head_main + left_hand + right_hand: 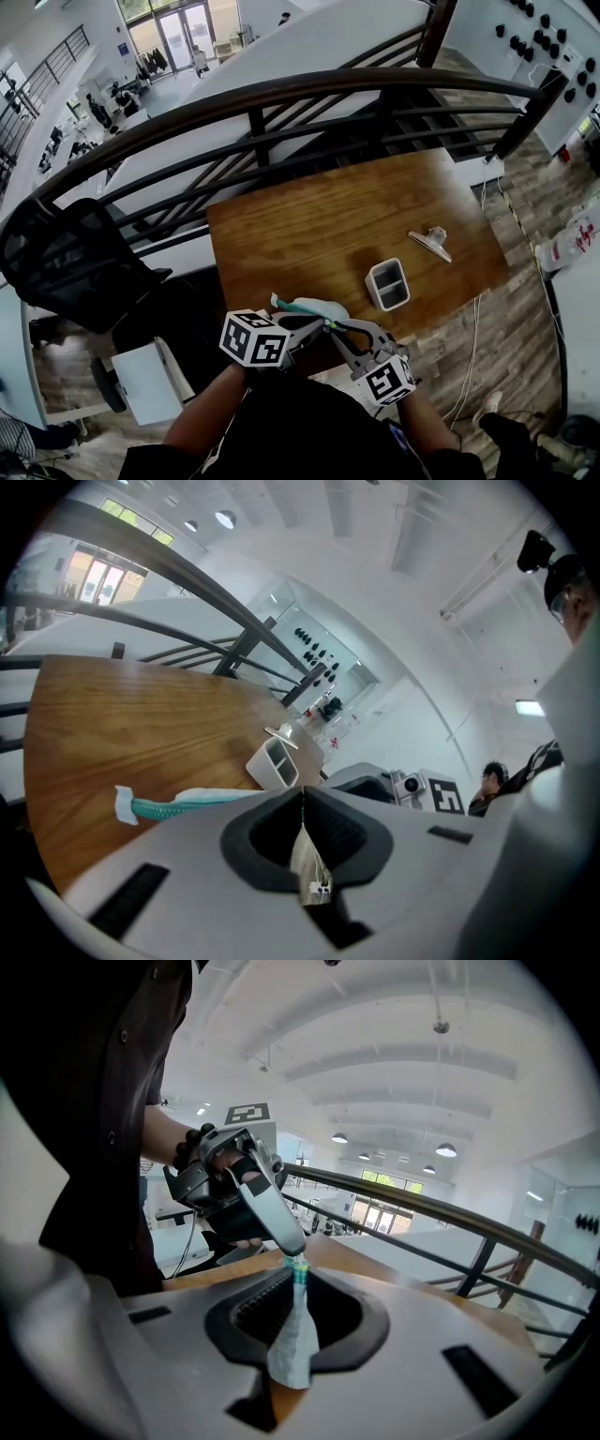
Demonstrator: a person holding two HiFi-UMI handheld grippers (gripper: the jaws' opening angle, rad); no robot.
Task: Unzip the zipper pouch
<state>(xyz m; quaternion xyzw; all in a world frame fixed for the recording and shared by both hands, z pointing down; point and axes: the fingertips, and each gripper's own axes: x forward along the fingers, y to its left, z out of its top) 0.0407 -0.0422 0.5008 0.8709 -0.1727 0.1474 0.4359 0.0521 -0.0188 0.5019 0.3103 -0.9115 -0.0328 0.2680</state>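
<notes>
The white zipper pouch (317, 308) with its teal zipper (173, 805) hangs over the front edge of the wooden table (309, 220), held between both grippers. My left gripper (314, 324) is shut on a thin pale strip of the pouch (307, 855); whether that strip is the pull tab I cannot tell. In the right gripper view, the left gripper (289, 1241) meets the teal zipper end (298, 1273) tip-first. My right gripper (339, 334) is shut on the pouch's white fabric (292, 1335) just below that zipper end. The rest of the pouch is hidden behind the jaws.
A grey two-compartment holder (387, 284) stands on the table's right side, and a metal clip (431, 243) lies beyond it. A dark railing (281, 94) runs behind the table. A black office chair (75, 253) stands to the left.
</notes>
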